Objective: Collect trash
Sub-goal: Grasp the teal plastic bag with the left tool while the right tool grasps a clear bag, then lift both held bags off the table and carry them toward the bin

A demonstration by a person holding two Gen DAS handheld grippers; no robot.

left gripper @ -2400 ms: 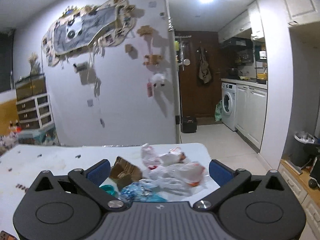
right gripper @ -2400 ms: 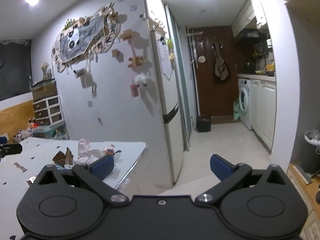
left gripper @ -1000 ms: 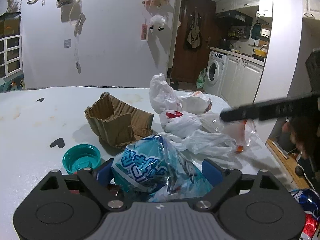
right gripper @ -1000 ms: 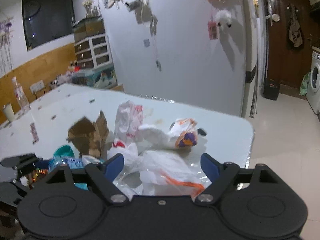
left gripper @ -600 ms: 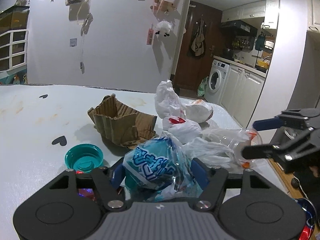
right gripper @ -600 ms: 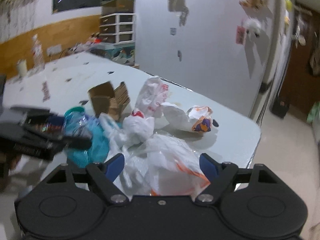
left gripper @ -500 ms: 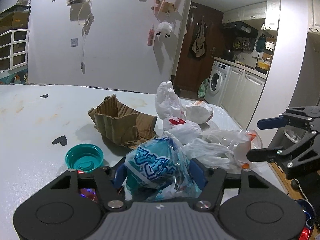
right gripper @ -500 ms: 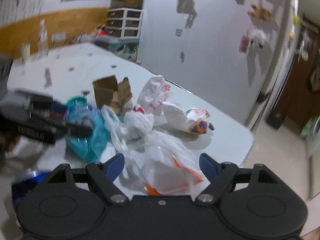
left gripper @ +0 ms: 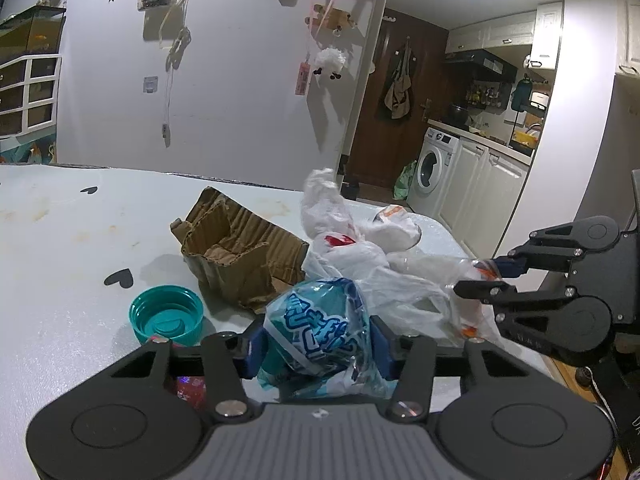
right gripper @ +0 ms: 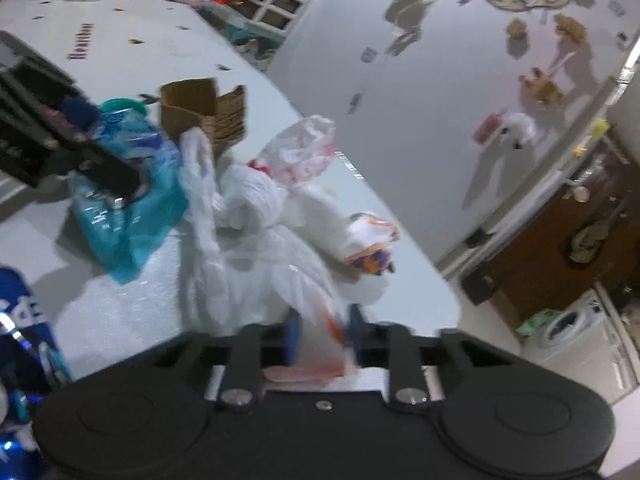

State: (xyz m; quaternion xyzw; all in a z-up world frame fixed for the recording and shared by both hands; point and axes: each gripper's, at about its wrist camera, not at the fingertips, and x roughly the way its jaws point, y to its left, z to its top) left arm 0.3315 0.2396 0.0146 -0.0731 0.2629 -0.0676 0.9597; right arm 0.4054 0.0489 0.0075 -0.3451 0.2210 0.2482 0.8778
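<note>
Blue-printed wrapper (left gripper: 320,332) sat between my left gripper (left gripper: 316,346) jaws, closing on it, beside the cardboard box (left gripper: 240,256); right gripper (right gripper: 322,334) closing on clear bag (right gripper: 320,320) beyond. Grasp step; next I'd lift both clear.

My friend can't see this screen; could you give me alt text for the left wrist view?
The left gripper is closing its blue fingers on a crumpled blue bag on a white table. Behind lie a teal lid, torn cardboard and white bags, which the right gripper grips from the right.
</note>
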